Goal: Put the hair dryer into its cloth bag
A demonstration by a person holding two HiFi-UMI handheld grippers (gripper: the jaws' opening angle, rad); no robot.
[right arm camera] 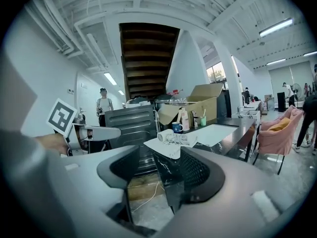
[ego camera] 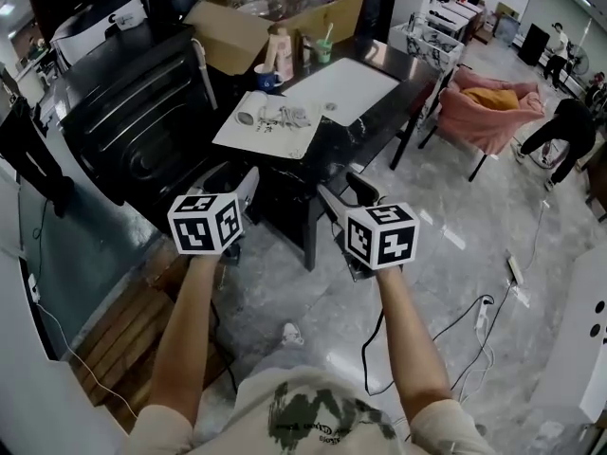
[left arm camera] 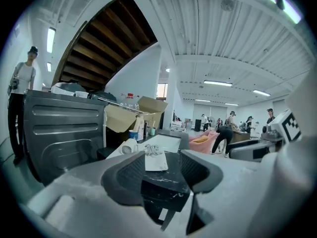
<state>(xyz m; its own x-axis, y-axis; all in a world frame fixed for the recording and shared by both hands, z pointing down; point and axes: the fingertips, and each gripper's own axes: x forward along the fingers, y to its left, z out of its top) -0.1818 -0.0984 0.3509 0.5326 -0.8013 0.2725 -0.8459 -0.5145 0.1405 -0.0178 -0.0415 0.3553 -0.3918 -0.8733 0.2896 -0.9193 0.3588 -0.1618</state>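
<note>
pale stone floor and a busy open hall surround a dark worktop (ego camera: 365, 131). on its near corner a white cloth bag (ego camera: 275, 133) lies spread flat. the hair dryer (ego camera: 248, 115) rests on top of it, its cord (ego camera: 286, 116) bunched just beside the barrel. the dryer sits on the bag rather than in it, so the packing looks not yet begun. the bag lying flat likely means its mouth must be found and lifted first. a cardboard box (ego camera: 285, 12) and a mug (ego camera: 266, 78) stand further back on the worktop, well clear of the pair.

the person holds both arms out level, side by side and short of the worktop edge. the left hand-held gripper (ego camera: 232, 180) has its jaws spread wide, with nothing between them. its own view looks through the gap at the bag and the dryer beyond. the right hand-held gripper (ego camera: 349, 192) is likewise wide and empty, and it aims at the same corner from slightly to the right. neither touches anything. the parallel, open pose reads as an approach. one tool seems meant to take the bag's edge and the other the dryer, though which takes which cannot be told from here. the loose cord is the likely snag, as it could trail outside the bag's opening.
</note>
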